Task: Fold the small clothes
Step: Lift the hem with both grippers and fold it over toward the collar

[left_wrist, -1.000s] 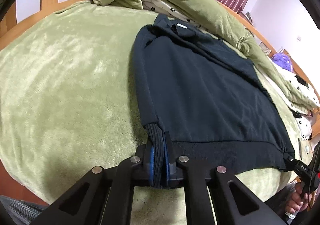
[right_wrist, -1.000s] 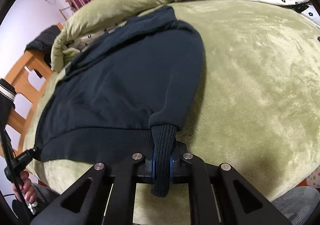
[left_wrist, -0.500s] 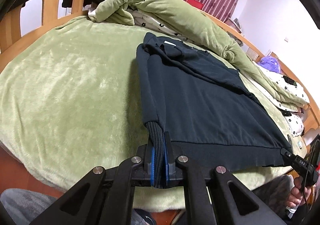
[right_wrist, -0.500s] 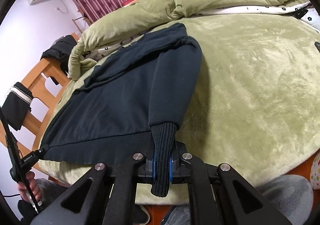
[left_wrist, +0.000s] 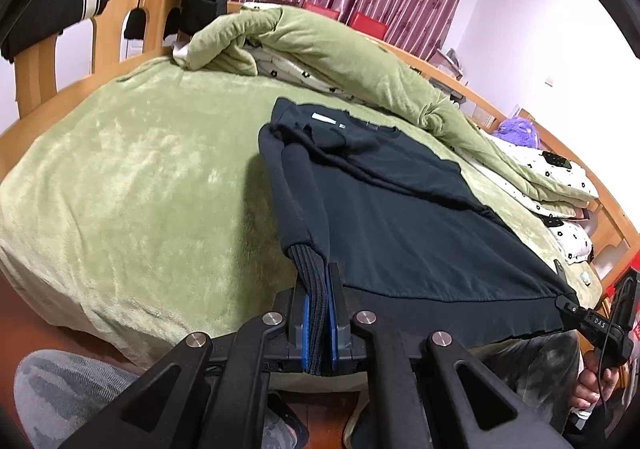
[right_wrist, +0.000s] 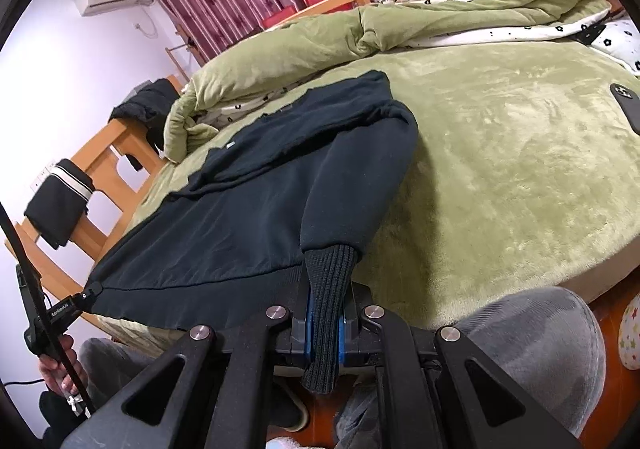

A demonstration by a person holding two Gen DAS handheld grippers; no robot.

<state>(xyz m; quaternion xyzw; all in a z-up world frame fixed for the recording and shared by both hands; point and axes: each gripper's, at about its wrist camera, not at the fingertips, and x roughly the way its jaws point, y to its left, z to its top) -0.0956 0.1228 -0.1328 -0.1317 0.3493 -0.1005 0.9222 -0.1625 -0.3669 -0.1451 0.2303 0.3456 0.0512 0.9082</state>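
Both grippers have risen and drawn back toward the bed's near edge since a second ago, so the dark navy sweater now hangs taut off the green blanket at its hem while its collar end lies on the bed. Left gripper is clamped on the ribbed cuff of one sleeve together with the hem corner; its blue pads press the knit from both sides. Right gripper is clamped the same way on the other ribbed cuff, whose end dangles below the jaws. Each sleeve lies folded along the sweater's side edge. Beyond the collar, a rumpled green duvet with a dotted white lining is heaped along the far side. Dark garments hang over the wooden bed frame. A dark phone lies on the blanket, well apart from the sweater. No containers are visible.
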